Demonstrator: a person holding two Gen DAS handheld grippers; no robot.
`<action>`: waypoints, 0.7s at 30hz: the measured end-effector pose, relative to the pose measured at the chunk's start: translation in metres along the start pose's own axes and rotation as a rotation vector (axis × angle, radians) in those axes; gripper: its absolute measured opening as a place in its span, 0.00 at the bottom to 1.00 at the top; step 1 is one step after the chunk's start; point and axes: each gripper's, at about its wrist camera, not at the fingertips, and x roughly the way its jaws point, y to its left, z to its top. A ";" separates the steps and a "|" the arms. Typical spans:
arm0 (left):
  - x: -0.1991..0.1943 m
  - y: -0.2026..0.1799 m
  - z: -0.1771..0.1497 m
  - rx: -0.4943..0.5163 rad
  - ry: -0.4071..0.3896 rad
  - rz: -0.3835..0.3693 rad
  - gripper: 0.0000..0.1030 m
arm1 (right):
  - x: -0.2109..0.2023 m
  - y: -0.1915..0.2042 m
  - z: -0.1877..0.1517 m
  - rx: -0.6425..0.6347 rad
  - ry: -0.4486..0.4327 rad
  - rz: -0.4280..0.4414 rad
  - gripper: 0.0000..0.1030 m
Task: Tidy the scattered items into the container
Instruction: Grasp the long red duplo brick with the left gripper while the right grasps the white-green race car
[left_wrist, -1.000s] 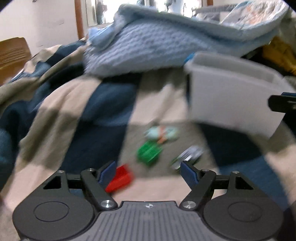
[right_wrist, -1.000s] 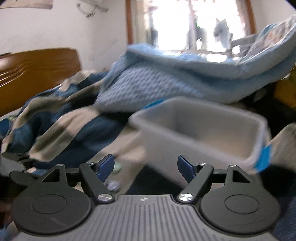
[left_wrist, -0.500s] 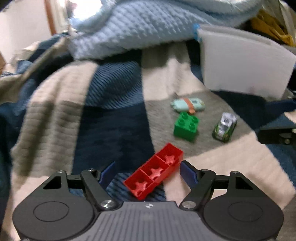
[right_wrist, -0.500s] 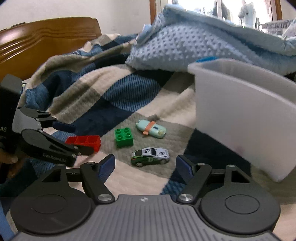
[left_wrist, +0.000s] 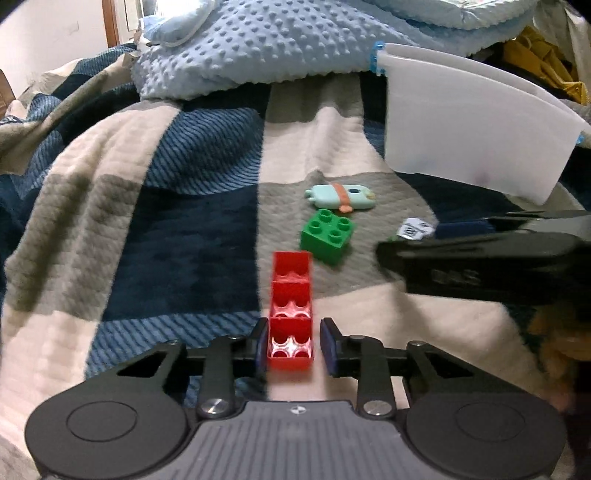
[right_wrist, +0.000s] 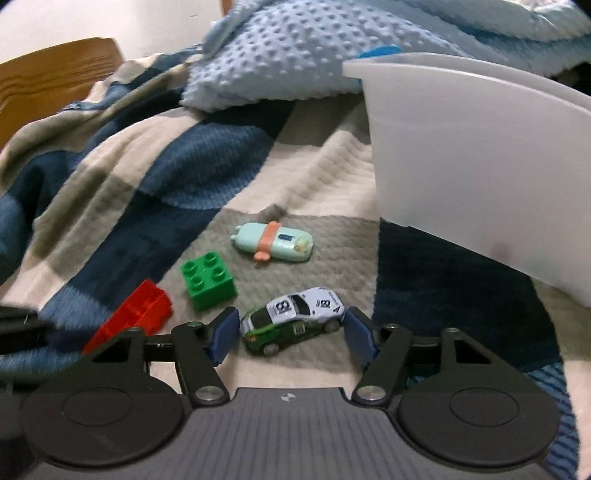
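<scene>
A long red brick (left_wrist: 290, 306) lies upside down on the checked blanket, its near end between the fingers of my left gripper (left_wrist: 294, 346); the jaws stand close on either side, a small gap showing on the right. A toy car (right_wrist: 293, 319) lies between the open fingers of my right gripper (right_wrist: 291, 334), untouched. A green brick (left_wrist: 327, 236) (right_wrist: 207, 280) and a mint toy with an orange band (left_wrist: 341, 196) (right_wrist: 273, 242) lie beyond. The white container (left_wrist: 476, 129) (right_wrist: 480, 158) stands at the right.
A light blue dotted blanket (left_wrist: 258, 48) is heaped behind the toys. A wooden headboard (right_wrist: 51, 81) is at the far left. The right gripper's body (left_wrist: 498, 258) crosses the left wrist view and hides most of the car.
Both grippers have moved down and forward to the toys. The left jaws have narrowed around the red brick's end, and the brick now points straight ahead. The right jaws now straddle the car.
</scene>
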 end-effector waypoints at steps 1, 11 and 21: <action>0.001 -0.001 0.001 -0.008 0.002 -0.003 0.32 | 0.004 0.002 0.001 -0.003 0.004 -0.012 0.65; 0.011 0.000 0.017 -0.019 0.015 -0.010 0.34 | -0.001 -0.012 0.000 -0.207 0.008 0.029 0.64; 0.017 -0.015 0.020 -0.012 -0.001 -0.005 0.26 | -0.026 -0.043 -0.007 -0.148 -0.004 0.059 0.37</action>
